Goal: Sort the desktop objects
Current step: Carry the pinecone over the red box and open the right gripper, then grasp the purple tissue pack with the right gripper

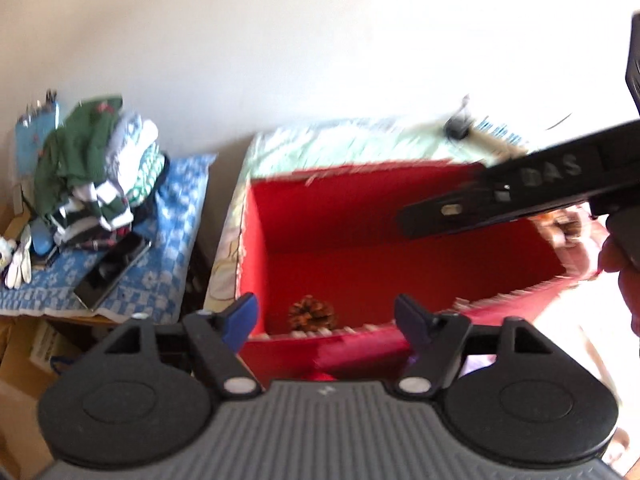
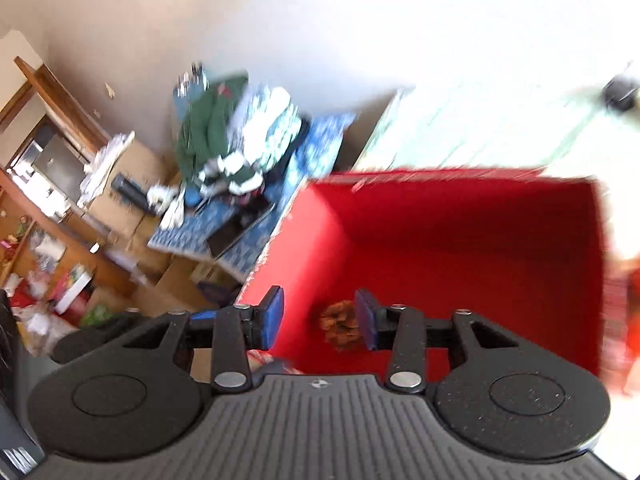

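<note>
An open red box (image 1: 360, 208) stands on a pale green patterned tablecloth (image 1: 320, 144). On its floor, close to the near wall, lies a brown pine cone (image 1: 311, 313). My left gripper (image 1: 326, 316) hovers over the near rim, open, with nothing between its blue pads. The right gripper's black body (image 1: 520, 188) reaches over the box from the right. In the blurred right wrist view, my right gripper (image 2: 320, 318) is open above the red box (image 2: 440, 220). The pine cone (image 2: 340, 326) shows just beside the right finger (image 2: 366, 320). The left pad is apart from it.
Left of the box, a pile of clothes (image 1: 96, 160) and a dark flat device (image 1: 112, 272) rest on a blue patterned cloth. Cardboard boxes (image 1: 24, 360) sit below it. A small black object (image 1: 458, 126) lies behind the box. Wooden shelves (image 2: 48, 220) stand far left.
</note>
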A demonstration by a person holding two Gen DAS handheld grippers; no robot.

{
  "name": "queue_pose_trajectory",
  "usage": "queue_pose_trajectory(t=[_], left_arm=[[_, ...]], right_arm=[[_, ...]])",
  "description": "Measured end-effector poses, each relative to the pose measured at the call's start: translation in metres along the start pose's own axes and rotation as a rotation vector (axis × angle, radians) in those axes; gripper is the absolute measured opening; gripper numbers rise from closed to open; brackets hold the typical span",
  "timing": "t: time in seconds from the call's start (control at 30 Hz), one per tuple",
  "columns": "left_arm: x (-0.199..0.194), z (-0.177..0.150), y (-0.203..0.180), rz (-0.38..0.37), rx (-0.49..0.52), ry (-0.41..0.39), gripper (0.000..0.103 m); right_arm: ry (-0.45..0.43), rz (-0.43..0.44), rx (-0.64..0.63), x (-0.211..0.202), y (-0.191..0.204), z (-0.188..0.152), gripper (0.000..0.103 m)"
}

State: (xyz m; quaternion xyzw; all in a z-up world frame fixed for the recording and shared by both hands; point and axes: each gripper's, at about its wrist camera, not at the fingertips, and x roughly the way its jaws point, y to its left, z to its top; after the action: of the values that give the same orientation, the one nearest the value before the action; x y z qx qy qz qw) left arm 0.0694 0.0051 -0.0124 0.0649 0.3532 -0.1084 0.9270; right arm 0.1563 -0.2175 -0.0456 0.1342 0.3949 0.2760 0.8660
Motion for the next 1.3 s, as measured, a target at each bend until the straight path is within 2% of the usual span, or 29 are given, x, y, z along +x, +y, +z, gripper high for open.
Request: queue_pose_trajectory(t=[0.07, 0.13, 0.27, 0.37, 0.43, 0.53, 0.8, 1.0, 1.1, 1.2, 1.3], left_arm=[[-0.021, -0.015, -0.012, -0.03, 0.021, -0.034, 0.089], [-0.034, -0.03, -0.024, -0.079, 0.051, -0.039, 0.088], [-0.037, -0.057, -0.046, -0.189, 0.138, 0.017, 0.082], [-0.029, -0.069, -0.052, -0.257, 0.169, 0.065, 0.074], [-0.024, -0.072, -0.055, -0.311, 0.164, 0.094, 0.072], [-0.02, -0.074, -0.06, -0.352, 0.171, 0.105, 0.072], [-0.026, -0.079, -0.057, -0.376, 0.176, 0.102, 0.072], [-0.031, -0.073, -0.085, -0.417, 0.255, 0.07, 0.07], [-0.028, -0.079, -0.095, -0.385, 0.287, 0.083, 0.07], [-0.028, -0.08, -0.084, -0.361, 0.239, 0.102, 0.07], [-0.029, -0.079, -0.07, -0.316, 0.171, 0.108, 0.082]], right_arm=[[-0.048, -0.042, -0.008, -0.032, -0.006, -0.023, 0.044], [-0.051, -0.094, 0.004, -0.05, -0.013, -0.046, 0.045], [0.027, -0.241, 0.022, -0.052, -0.024, -0.089, 0.043], [0.086, -0.298, 0.076, -0.042, -0.032, -0.11, 0.041], [0.109, -0.311, 0.081, -0.041, -0.031, -0.118, 0.04], [0.141, -0.327, 0.084, -0.039, -0.028, -0.131, 0.04], [0.163, -0.364, 0.066, -0.034, -0.021, -0.142, 0.04], [0.147, -0.371, 0.09, -0.037, -0.028, -0.137, 0.04], [0.119, -0.314, 0.109, -0.047, -0.029, -0.129, 0.04], [0.101, -0.217, 0.095, -0.054, -0.022, -0.119, 0.04], [0.116, -0.168, 0.041, -0.048, -0.01, -0.111, 0.042]])
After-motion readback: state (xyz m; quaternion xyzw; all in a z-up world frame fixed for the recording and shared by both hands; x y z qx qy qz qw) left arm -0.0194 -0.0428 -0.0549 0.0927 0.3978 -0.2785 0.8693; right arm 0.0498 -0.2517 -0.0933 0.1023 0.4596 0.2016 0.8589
